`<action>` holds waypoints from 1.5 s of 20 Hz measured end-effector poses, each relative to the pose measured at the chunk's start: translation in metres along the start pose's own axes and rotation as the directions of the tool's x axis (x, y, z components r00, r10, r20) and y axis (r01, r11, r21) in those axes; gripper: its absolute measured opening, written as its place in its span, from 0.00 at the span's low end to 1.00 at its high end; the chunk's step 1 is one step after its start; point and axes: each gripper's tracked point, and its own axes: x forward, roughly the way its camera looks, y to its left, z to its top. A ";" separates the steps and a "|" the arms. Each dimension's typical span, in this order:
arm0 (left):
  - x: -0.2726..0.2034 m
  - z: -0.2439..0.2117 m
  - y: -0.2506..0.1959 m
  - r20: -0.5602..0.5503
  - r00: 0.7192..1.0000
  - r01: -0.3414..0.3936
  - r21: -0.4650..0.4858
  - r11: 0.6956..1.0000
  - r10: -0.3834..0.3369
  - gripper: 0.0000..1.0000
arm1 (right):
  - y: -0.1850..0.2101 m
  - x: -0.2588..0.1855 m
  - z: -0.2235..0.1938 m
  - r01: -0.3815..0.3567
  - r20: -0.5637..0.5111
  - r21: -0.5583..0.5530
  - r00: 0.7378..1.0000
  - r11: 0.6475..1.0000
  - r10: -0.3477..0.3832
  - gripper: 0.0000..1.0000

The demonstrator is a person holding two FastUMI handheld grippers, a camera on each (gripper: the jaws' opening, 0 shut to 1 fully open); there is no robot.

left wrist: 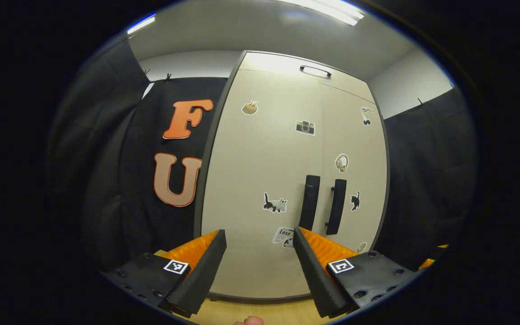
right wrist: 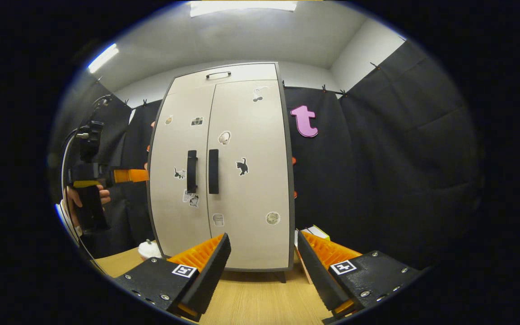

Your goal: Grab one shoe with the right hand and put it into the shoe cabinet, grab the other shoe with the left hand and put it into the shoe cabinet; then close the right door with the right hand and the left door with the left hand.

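The shoe cabinet (left wrist: 260, 171) stands right in front of my left gripper (left wrist: 259, 234), pale with a dark frame and stickers on it. Both its doors are shut and the two dark vertical handles (left wrist: 309, 202) sit side by side. My left gripper is open and empty, facing the left door close up. In the right gripper view the same cabinet (right wrist: 242, 189) is farther off, doors shut, handles (right wrist: 202, 171) at mid height. My right gripper (right wrist: 263, 238) is open and empty, low over the wooden floor. A hand holds the left gripper (right wrist: 130, 175) just left of the cabinet.
Wooden floor (right wrist: 251, 298) runs up to the cabinet's base. A small white object (right wrist: 149, 249) lies by the cabinet's lower left corner, partly hidden. A box (right wrist: 315, 232) stands at its lower right. Black cloth walls close in on both sides. A fingertip (left wrist: 248, 321) shows at the bottom edge.
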 end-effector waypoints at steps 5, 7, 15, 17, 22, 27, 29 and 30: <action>-0.061 -0.031 0.017 0.008 0.998 -0.057 0.033 0.998 0.057 0.96 | 0.017 0.000 -0.003 -0.047 0.010 -0.012 0.999 0.999 0.047 0.92; -0.082 -0.043 0.021 0.012 0.997 -0.080 0.043 0.996 0.080 0.96 | 0.022 -0.003 -0.003 -0.066 0.018 -0.023 0.998 0.998 0.067 0.92; -0.123 -0.071 0.027 -0.009 0.991 -0.132 0.073 0.988 0.133 0.96 | 0.026 -0.010 -0.014 -0.050 0.012 -0.009 0.999 0.999 0.050 0.92; -0.131 -0.074 0.029 -0.011 0.989 -0.144 0.092 0.985 0.146 0.96 | 0.024 -0.012 -0.017 -0.042 -0.002 -0.007 0.999 0.999 0.042 0.92; -0.143 -0.075 0.028 -0.016 0.989 -0.145 0.087 0.986 0.147 0.96 | 0.016 -0.016 -0.017 -0.017 -0.004 -0.002 1.000 1.000 0.017 0.92; -0.146 -0.068 0.024 -0.014 0.991 -0.135 0.080 0.988 0.136 0.96 | 0.015 -0.021 -0.015 -0.013 0.002 0.007 1.000 1.000 0.013 0.92; -0.146 -0.067 0.024 -0.010 0.990 -0.137 0.086 0.987 0.138 0.96 | 0.015 -0.022 -0.014 -0.014 0.005 0.016 1.000 1.000 0.014 0.92; -0.146 -0.066 0.023 -0.010 0.991 -0.133 0.081 0.988 0.134 0.96 | 0.016 -0.022 -0.013 -0.016 0.006 0.020 1.000 1.000 0.016 0.92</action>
